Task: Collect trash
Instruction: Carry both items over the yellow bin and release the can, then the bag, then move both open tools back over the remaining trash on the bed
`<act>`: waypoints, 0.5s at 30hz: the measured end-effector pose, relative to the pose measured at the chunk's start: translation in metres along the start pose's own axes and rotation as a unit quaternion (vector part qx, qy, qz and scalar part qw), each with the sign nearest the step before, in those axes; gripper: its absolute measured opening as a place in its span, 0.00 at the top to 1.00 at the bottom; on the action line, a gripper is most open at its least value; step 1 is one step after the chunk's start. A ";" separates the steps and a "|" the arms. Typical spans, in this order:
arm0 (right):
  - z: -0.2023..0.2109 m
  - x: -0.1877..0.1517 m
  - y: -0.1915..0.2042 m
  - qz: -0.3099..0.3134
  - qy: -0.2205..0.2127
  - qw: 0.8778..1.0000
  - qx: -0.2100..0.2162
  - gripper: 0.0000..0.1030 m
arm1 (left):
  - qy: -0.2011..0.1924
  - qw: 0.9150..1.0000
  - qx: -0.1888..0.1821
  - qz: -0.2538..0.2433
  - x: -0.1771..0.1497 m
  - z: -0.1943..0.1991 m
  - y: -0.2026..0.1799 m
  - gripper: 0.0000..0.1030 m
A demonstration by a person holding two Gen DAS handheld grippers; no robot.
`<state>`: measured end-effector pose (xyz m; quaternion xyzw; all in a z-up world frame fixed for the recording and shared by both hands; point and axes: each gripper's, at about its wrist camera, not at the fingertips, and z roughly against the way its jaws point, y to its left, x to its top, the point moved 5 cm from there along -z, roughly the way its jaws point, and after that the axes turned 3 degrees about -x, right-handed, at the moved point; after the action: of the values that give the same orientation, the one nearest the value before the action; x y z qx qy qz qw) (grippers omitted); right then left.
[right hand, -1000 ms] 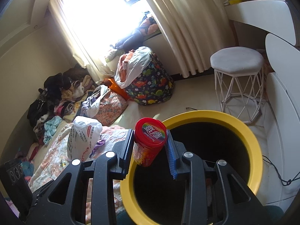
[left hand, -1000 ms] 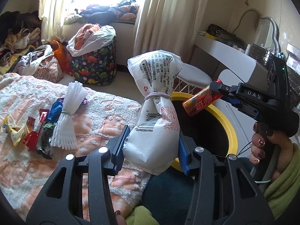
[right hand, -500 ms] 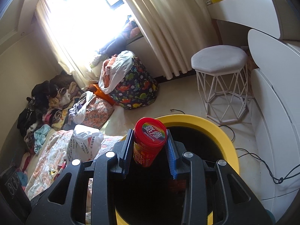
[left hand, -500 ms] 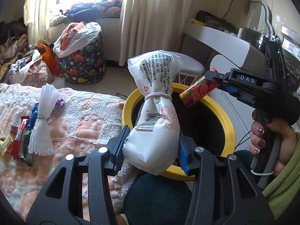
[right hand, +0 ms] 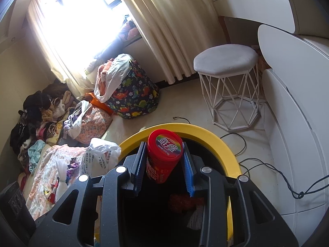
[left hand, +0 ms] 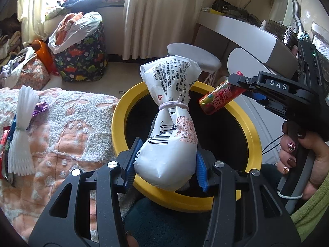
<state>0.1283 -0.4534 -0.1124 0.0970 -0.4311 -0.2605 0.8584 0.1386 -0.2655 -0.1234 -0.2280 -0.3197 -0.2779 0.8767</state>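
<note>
Both grippers moved over yellow bin (left hand: pixel 255 131), L jaws clamped on white bag (left hand: pixel 170 144), R on red can (right hand: pixel 163 154).

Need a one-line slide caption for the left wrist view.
Left gripper holds a tied white bag over the yellow-rimmed bin; right gripper holds a red canister above it.

Bin (left hand: pixel 118 121): yellow rim, black inside. Bag (left hand: pixel 170 144): white, black print and barcode, red-orange dotted text patch, pale elastic band round its neck. Can (right hand: pixel 163 154): red, rainbow stripe on lid. Blanket (left hand: pixel 67 123): peach and white, tufted. Hamper (right hand: pixel 133 96): dark navy, multicoloured dinosaur print. Stool (right hand: pixel 225 58): grey seat, white wire frame. Sleeve (left hand: pixel 310 210): green.
</note>
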 end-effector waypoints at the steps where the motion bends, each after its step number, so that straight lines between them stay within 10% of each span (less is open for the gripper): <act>1: -0.001 -0.001 0.000 -0.001 0.002 1.000 -0.001 0.70 | 0.002 1.000 0.000 0.000 0.000 -0.002 0.000 0.61; 4: -0.003 -0.002 -0.002 -0.005 0.007 1.000 0.003 0.69 | 0.002 1.000 0.002 0.002 0.000 -0.005 0.000 0.57; 11: -0.007 -0.004 0.008 0.008 0.016 1.000 0.018 0.55 | -0.033 0.999 0.026 0.035 0.001 0.010 0.016 0.12; 15: -0.007 -0.007 0.021 0.017 0.020 0.999 0.034 0.53 | -0.057 0.995 0.041 0.064 0.000 0.025 0.030 0.11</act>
<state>0.1376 -0.4326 -0.1133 0.1237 -0.4244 -0.2292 0.8672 0.1460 -0.2287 -0.1126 -0.2277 -0.3649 -0.1944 0.8816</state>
